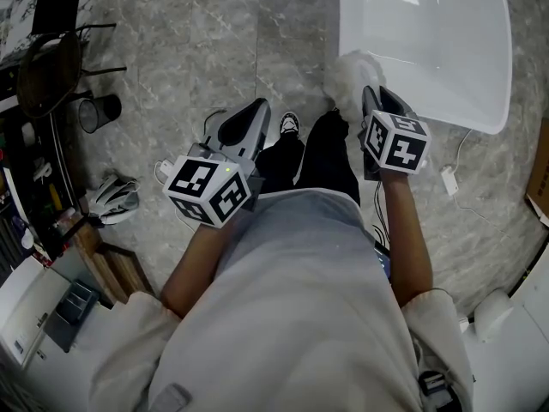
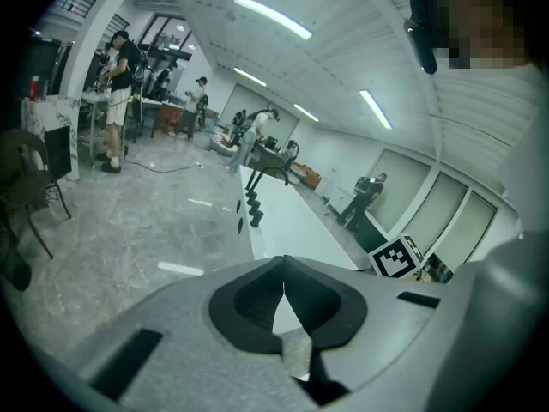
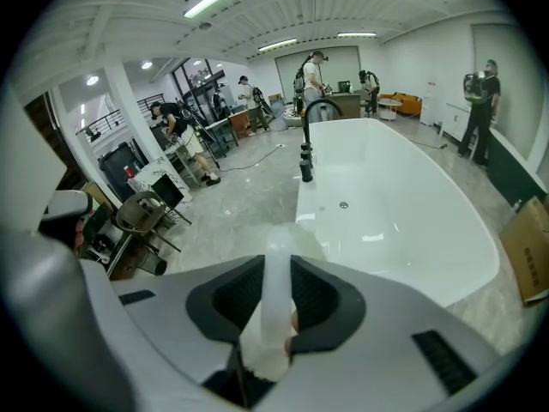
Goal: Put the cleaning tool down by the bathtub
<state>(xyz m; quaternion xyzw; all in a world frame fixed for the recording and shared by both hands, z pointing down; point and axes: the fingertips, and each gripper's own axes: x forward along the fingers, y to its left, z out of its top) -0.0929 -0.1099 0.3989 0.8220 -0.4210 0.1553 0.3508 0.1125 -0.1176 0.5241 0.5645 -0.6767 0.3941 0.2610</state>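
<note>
My right gripper [image 1: 374,101] is shut on the white handle of the cleaning tool [image 3: 274,316]. The tool's fluffy white head [image 1: 352,74] hangs over the floor just beside the near left corner of the white bathtub [image 1: 429,50]. In the right gripper view the handle runs up between the dark pads [image 3: 319,297] toward the bathtub [image 3: 386,204]. Further left, my left gripper [image 1: 249,120] is held out over the marble floor, shut with nothing in it; its tips meet in the left gripper view [image 2: 284,275].
A black faucet [image 3: 306,157] stands at the tub's far rim. A chair [image 1: 51,67], a black bin [image 1: 99,112] and shoes [image 1: 116,196] sit at the left. A white cable and plug [image 1: 449,178] lie right of the tub, near a cardboard box [image 1: 540,178]. Several people stand far off.
</note>
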